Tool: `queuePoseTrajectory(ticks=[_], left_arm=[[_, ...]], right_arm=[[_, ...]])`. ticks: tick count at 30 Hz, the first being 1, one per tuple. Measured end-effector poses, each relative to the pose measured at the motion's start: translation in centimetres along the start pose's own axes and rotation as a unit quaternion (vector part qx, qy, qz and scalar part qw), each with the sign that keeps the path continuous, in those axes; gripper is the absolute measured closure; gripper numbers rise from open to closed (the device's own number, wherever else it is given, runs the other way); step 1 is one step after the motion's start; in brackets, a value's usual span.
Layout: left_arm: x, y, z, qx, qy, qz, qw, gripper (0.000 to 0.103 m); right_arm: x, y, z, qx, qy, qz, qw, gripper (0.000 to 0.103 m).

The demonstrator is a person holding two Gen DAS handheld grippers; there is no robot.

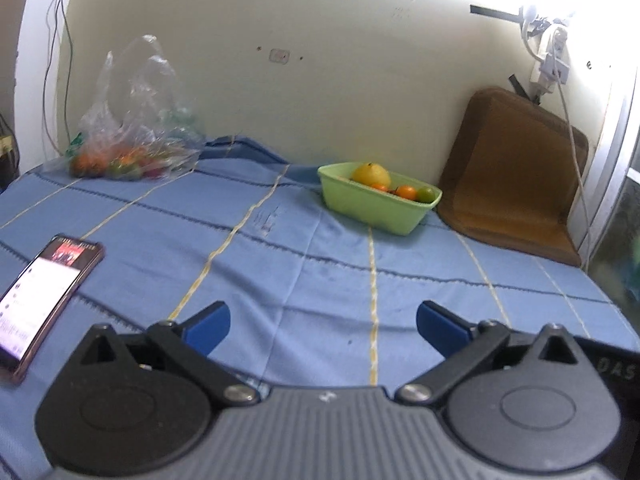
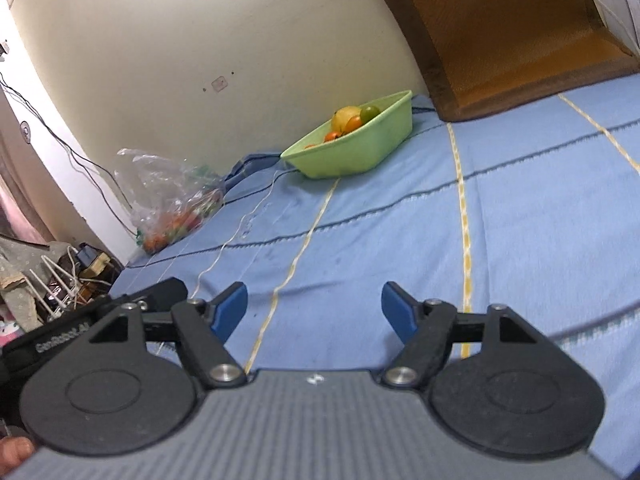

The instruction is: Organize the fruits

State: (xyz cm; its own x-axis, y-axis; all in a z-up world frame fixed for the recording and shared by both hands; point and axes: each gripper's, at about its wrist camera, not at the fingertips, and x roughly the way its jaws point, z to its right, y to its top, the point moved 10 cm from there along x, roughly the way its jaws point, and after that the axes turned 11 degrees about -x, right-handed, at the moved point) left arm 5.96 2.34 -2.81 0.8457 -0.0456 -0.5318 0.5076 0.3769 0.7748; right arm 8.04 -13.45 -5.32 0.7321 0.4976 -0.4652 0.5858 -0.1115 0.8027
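The left gripper (image 1: 323,326) is hovering over a blue woven cloth (image 1: 320,272) with thin yellow and dark stripes, its blue-padded jaws standing spread wide with nothing but cloth showing between them. The right gripper (image 2: 314,312) is hanging the same way, jaws wide apart and empty.

Well ahead of the left jaws and a little to their right, a pale green plastic tub (image 1: 376,210) with smooth sloped walls is sitting on the cloth near the wall. It is holding a large round yellow fruit (image 1: 371,174), a small orange one (image 1: 407,192) and a small green one (image 1: 426,194). In the right wrist view the tub (image 2: 360,148) is lying far ahead of the jaws, nearly straight on.

Far ahead and left of the left jaws, a crinkled clear plastic bag (image 1: 136,132) is slumping against the wall with orange, red and green fruit blurred inside. Just left of the left jaws, a flat phone (image 1: 44,300) is lying with its screen lit. Beyond the tub to the right, a brown padded cushion (image 1: 516,168) is leaning on the wall.
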Motion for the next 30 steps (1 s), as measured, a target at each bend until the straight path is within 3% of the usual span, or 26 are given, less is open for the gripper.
queuePoseTrajectory(ticks=[12,24,30], left_arm=[[0.5,-1.6,-0.7,-0.021,0.017,-0.031,0.9992,0.0],[-1.1,-0.3,0.1,0.043,0.074,0.059,0.9946,0.0],[-0.6,-0.7,0.7,0.067,0.079,0.055,0.9931,0.0]], right_arm=[[-2.5,1.1,-0.9,0.024,0.015,0.031,0.999,0.027],[-2.6,1.1,-0.2,0.038,0.012,0.037,0.999,0.027],[-2.6,0.9,0.1,0.047,0.011,0.037,0.998,0.027]])
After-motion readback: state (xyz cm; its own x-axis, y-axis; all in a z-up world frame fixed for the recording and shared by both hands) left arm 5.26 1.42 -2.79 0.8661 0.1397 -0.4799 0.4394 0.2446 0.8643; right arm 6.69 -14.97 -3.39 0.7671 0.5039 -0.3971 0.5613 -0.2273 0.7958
